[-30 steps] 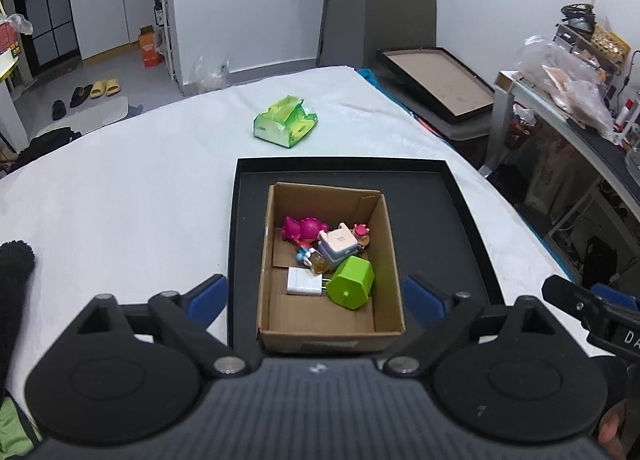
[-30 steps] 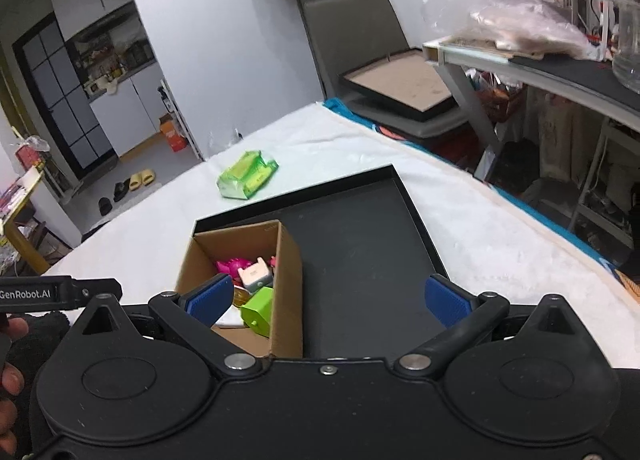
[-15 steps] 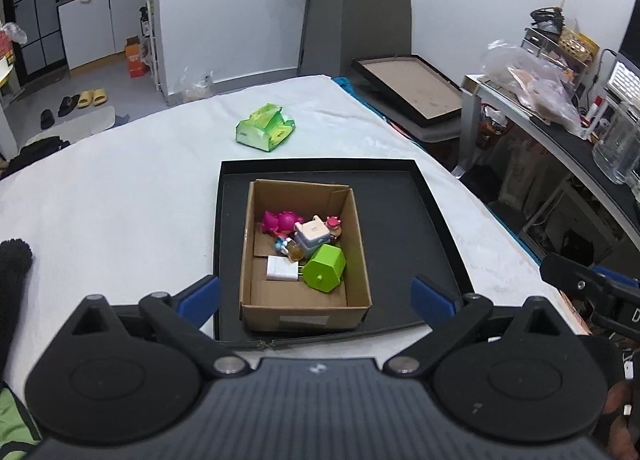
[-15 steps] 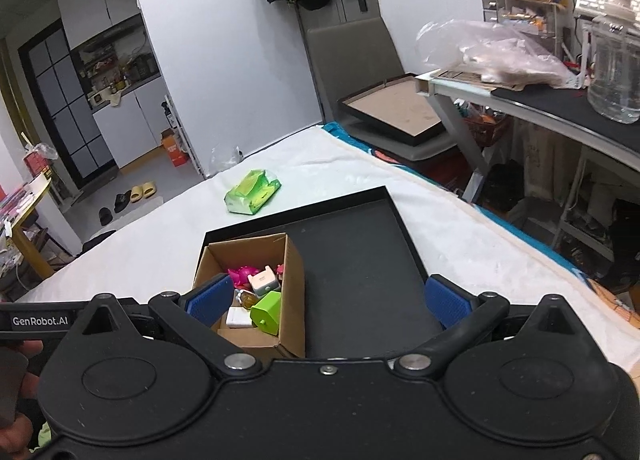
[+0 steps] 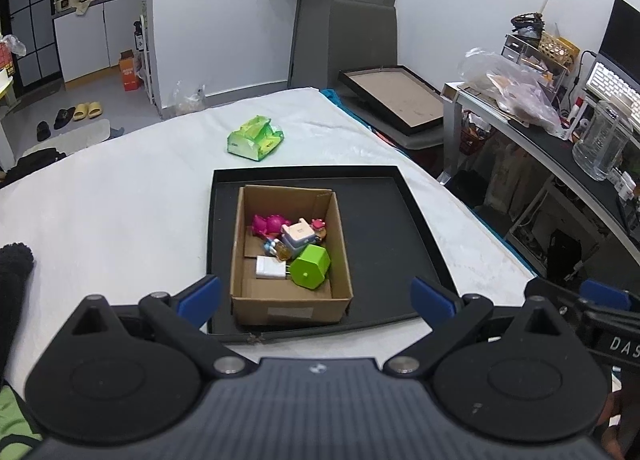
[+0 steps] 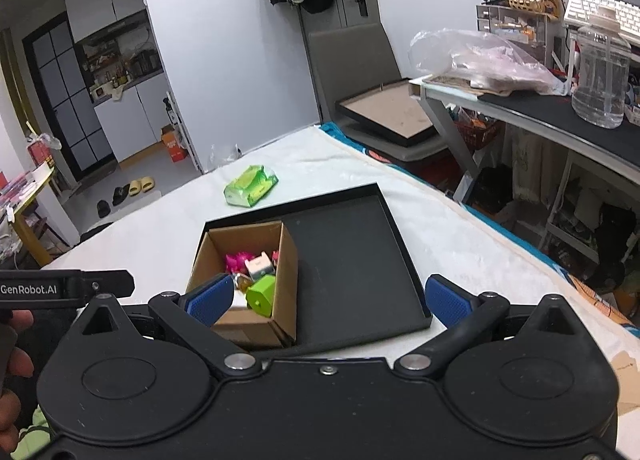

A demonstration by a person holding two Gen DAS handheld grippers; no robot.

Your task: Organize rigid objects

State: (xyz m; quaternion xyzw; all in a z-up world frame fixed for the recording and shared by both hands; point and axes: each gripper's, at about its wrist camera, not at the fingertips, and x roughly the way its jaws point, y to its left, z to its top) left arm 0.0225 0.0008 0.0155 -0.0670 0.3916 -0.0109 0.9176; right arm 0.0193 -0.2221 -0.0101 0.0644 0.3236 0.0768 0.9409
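White bed cover (image 5: 120, 220) underneath everything; black tray (image 5: 384, 228) on it, green packet (image 5: 256, 138) well beyond tray's far edge

Cardboard box (image 5: 288, 304) inside tray, against its left wall; right part of tray bare

Inside box: green block (image 5: 310, 270) nearest the front wall, white charger (image 5: 270, 267) just left of it, pale cube toy (image 5: 298, 234) behind, pink figure (image 5: 266, 224) at far left

Left gripper (image 5: 316, 296) spread wide, empty, hovering short of box; right gripper (image 6: 326, 298) likewise wide, nothing between pads

Judged: sorting looks near finished. For any next pick, descend straight over box centre, clear of cardboard walls, closing on one item only
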